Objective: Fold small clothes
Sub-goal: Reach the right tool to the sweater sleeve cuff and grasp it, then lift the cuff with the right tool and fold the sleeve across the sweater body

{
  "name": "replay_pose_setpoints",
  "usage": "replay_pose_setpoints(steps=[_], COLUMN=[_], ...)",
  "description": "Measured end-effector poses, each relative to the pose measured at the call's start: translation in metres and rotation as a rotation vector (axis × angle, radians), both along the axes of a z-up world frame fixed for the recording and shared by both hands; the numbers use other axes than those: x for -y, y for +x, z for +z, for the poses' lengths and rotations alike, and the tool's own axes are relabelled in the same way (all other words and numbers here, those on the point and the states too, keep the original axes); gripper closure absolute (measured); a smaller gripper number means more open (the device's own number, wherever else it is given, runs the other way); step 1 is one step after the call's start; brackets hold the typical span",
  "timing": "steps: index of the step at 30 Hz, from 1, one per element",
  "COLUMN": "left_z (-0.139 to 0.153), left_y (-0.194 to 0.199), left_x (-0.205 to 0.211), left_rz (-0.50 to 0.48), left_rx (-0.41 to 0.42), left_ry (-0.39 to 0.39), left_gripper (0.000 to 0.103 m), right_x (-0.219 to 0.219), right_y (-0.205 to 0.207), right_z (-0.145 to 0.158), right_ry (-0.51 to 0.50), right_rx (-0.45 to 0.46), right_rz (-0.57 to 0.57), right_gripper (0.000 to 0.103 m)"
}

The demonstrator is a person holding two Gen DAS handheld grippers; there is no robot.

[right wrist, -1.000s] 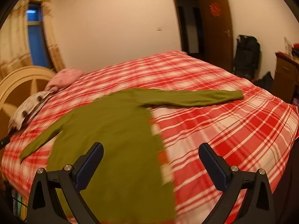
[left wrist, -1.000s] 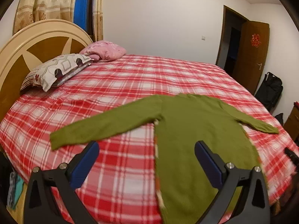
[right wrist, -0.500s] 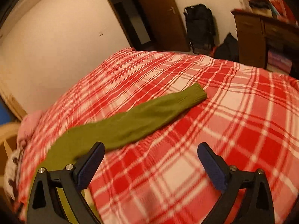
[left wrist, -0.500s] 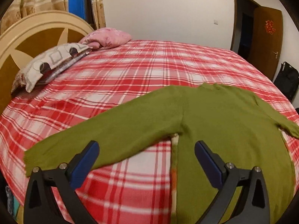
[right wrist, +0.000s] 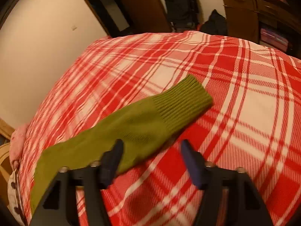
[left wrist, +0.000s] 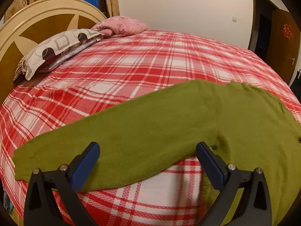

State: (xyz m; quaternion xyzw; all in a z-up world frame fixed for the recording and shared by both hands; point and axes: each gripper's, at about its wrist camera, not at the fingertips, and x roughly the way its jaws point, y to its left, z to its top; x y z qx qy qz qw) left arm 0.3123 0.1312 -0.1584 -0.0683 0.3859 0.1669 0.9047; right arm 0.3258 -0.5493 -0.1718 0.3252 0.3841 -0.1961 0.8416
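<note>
From the left wrist, we see our left gripper, jaws wide and empty, above a green sweater flat on the bed. From the right wrist, our right gripper, jaws just narrowing, unclenched, straddles the sleeve's edge near its cuff.

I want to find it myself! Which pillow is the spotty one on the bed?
Start at the round wooden headboard at the end of the red checked bed. Two pillows lie against it. The spotty pillow is the nearer one: whitish with dark circles and grey squares, while the pink pillow behind has none.
</note>
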Motion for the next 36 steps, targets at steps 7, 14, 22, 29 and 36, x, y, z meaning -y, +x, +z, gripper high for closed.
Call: replay_pose_setpoints(steps=[7,14,22,29,36], left_z=[-0.009,-0.012,-0.013,-0.014,-0.017], left_y=[0.001,0.001,-0.002,-0.005,-0.006], left_x=[-0.006,-0.01,-0.012,-0.013,-0.017], left_rz=[0.007,-0.001,-0.004,0.006,0.011], left_rx=[0.004,0.013,0.034,0.053,0.059], left_ry=[-0.025,-0.064,-0.091,-0.101,-0.131], left_gripper=[0.0,0.0,0.0,0.0,0.0], right_x=[0.017,-0.01,-0.099,-0.204,-0.319], right_y=[0.021,0.033,0.056,0.072,0.074], right_z=[-0.008,0.023,0.088,0.133,0.152], right_ry=[-0.021,-0.155,-0.3,-0.387,-0.429], right_rx=[-0.018,0.021,0.143,0.24,0.323], right_rz=[-0.025,0.06,0.267,0.48,0.697], right_gripper=[0.085,0.095,0.096,0.097,0.097])
